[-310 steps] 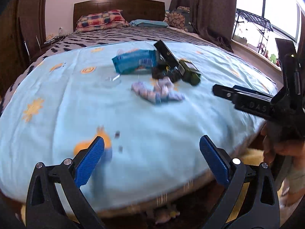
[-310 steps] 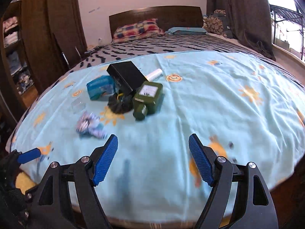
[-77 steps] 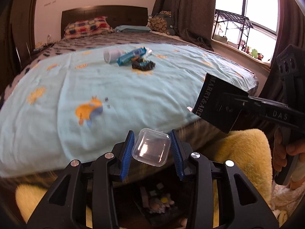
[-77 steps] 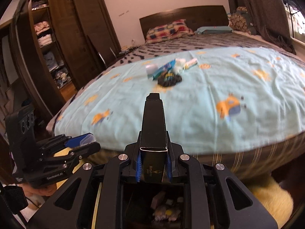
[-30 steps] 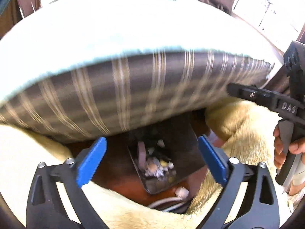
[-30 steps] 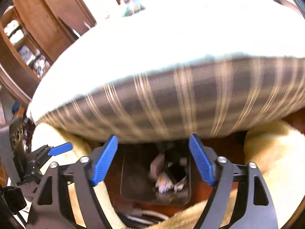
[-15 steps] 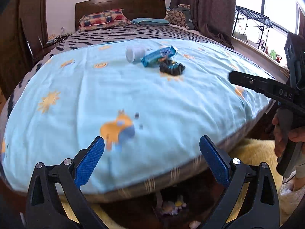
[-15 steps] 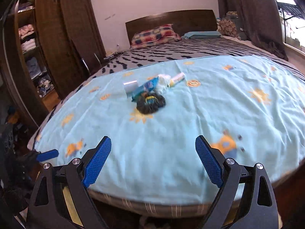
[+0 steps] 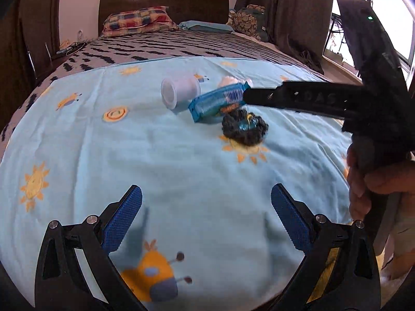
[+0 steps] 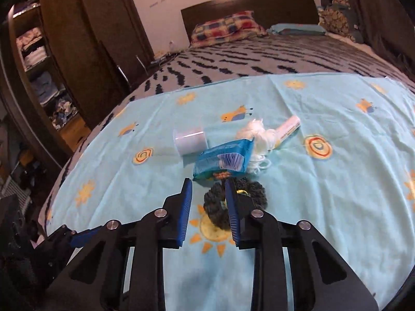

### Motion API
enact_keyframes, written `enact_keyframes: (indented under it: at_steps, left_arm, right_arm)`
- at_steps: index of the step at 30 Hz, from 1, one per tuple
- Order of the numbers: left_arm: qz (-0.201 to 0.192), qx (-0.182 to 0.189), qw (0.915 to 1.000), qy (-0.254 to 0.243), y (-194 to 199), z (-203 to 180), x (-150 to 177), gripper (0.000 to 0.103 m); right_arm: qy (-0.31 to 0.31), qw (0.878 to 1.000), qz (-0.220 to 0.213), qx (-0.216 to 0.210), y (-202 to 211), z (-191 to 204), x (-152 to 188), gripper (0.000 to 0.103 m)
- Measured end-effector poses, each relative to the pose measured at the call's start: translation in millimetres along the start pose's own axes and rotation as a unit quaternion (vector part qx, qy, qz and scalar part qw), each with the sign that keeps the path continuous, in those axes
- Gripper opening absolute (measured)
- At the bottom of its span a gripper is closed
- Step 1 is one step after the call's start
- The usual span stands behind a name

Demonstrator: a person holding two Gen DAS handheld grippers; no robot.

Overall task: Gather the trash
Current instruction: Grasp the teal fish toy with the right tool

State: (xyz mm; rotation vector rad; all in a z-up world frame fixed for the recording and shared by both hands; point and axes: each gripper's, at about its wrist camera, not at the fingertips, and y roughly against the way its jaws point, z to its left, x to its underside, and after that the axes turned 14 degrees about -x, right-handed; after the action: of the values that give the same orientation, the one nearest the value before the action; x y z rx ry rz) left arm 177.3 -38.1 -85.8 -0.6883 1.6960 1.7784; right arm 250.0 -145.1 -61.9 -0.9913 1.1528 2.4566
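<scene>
the right tongs [image 10: 207, 184] have just been closing, jaws narrowed with nothing gripped, beside the black scrunchie [image 10: 249, 194] on the bed [image 10: 337, 181]; the left tongs [image 9: 206, 202] gape empty.

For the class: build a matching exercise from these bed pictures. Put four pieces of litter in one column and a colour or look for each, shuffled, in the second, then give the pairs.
Things:
1. wrapper
2. cup
3. scrubber
4. string

Looks:
A. dark and frilly
B. white, tangled
C. blue, with a barcode
D. pale, lying on its side

Pairs: 1-C, 2-D, 3-A, 4-B
</scene>
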Motion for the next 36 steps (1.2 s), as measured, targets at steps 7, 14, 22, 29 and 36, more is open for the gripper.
enact_keyframes:
  at_steps: [7, 14, 22, 29, 36]
  left_arm:
    - [0.002, -0.001, 0.9999, -0.011, -7, -5, -9, 0.094]
    - [0.015, 0.000, 0.9998, -0.012, -16, -6, -8, 0.094]
    - [0.010, 0.003, 0.9997, -0.020, -12, -13, -10, 0.094]
    - [0.011, 0.006, 0.9997, -0.021, -13, -19, -15, 0.094]
    - [0.019, 0.010, 0.9994, -0.027, -19, -27, -13, 0.094]
  right_arm:
    - [-0.025, 0.999, 0.041, 0.007, -27, -15, 1, 0.027]
    - [-0.014, 0.998, 0.049, 0.024, -23, -13, 4, 0.027]
    - [-0.012, 0.998, 0.056, 0.037, -23, -17, 2, 0.029]
    - [-0.009, 0.996, 0.075, 0.043, -37, -20, 5, 0.029]
    - [0.006, 0.995, 0.084, 0.052, -39, -18, 4, 0.028]
